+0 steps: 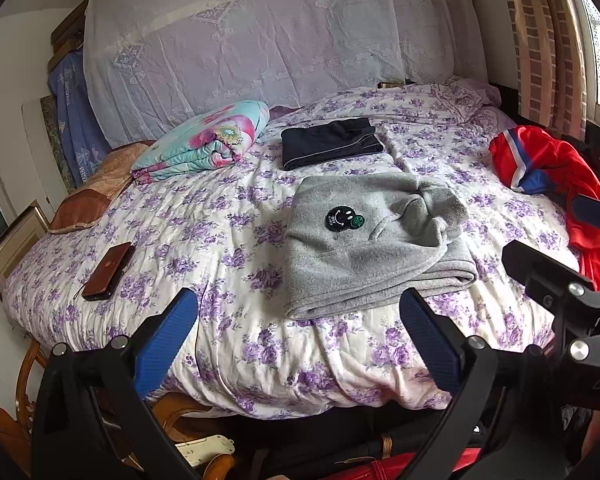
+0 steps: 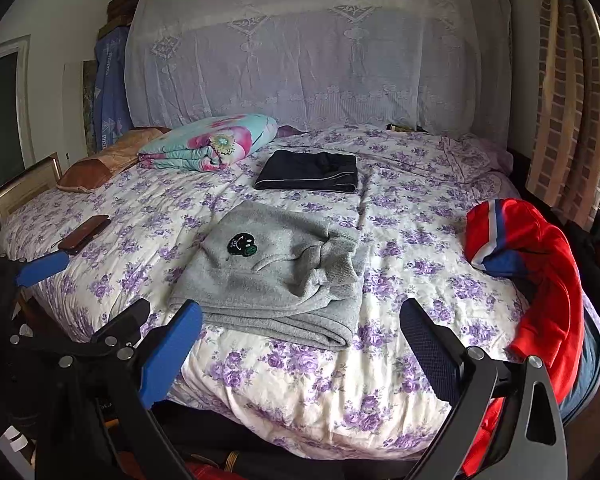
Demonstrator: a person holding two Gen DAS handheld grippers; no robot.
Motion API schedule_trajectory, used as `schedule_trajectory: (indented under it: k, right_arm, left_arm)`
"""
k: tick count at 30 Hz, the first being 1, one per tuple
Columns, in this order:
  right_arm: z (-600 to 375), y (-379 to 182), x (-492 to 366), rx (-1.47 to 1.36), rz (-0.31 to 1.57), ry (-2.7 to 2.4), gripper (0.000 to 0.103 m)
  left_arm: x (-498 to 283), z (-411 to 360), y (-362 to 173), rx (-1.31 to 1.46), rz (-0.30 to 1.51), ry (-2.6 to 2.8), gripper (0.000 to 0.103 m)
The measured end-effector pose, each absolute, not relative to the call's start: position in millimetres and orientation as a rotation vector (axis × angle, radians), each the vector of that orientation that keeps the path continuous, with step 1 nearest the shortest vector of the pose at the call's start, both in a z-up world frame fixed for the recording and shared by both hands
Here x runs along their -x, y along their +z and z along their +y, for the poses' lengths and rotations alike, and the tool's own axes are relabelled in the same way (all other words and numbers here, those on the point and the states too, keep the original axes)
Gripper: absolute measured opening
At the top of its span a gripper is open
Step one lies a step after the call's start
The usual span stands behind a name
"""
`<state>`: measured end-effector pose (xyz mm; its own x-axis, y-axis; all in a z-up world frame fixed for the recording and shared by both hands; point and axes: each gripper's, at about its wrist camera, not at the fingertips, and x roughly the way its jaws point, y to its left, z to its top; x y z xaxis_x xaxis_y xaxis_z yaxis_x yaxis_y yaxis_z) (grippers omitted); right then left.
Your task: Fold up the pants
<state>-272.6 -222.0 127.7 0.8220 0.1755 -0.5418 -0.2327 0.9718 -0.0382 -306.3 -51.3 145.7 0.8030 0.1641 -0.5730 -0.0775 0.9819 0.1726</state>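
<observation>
Holding both grippers back at the foot of the bed (image 2: 380, 408), you have the left gripper (image 1: 298, 344) and right gripper (image 2: 300, 344) with jaws spread wide and empty, clear of the cloth. Just beyond them the grey pants (image 1: 364, 240) lie folded in a compact stack mid-bed, looking finished. Farther off rests a folded dark garment (image 2: 308, 176), likely set aside as done.
</observation>
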Motion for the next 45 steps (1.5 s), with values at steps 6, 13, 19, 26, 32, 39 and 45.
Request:
schedule_trajectory:
  k: [6, 13, 19, 26, 32, 39, 45]
  right_arm:
    - [-222.2, 128.0, 272.5, 0.103, 0.566, 0.218, 0.1]
    - [-222.3, 128.1, 272.5, 0.104, 0.566, 0.218, 0.1]
    - [-222.3, 128.1, 272.5, 0.103, 0.566, 0.218, 0.1]
    - [-222.0, 127.9, 272.7, 0.103, 0.567, 0.218, 0.1]
    - [-222.2, 127.8, 272.7, 0.103, 0.566, 0.218, 0.1]
    - [-222.0, 127.9, 272.8, 0.103, 0.567, 0.217, 0.1]
    - [-221.8, 127.4, 272.7, 0.104, 0.567, 0.22, 0.1]
  left_arm:
    - [307.0, -51.8, 145.4, -0.14, 0.629, 0.131, 0.098]
    - [306.1, -50.9, 145.6, -0.141, 0.629, 0.13, 0.098]
    - [304.9, -50.3, 145.7, -0.14, 0.631, 0.13, 0.098]
    - [304.8, -50.2, 145.7, -0.14, 0.632, 0.13, 0.098]
    - [305.0, -50.4, 145.8, -0.14, 0.632, 0.13, 0.098]
    - [305.6, -50.8, 145.9, -0.142, 0.632, 0.129, 0.098]
    - [307.2, -51.5, 144.7, -0.154, 0.622, 0.122, 0.098]
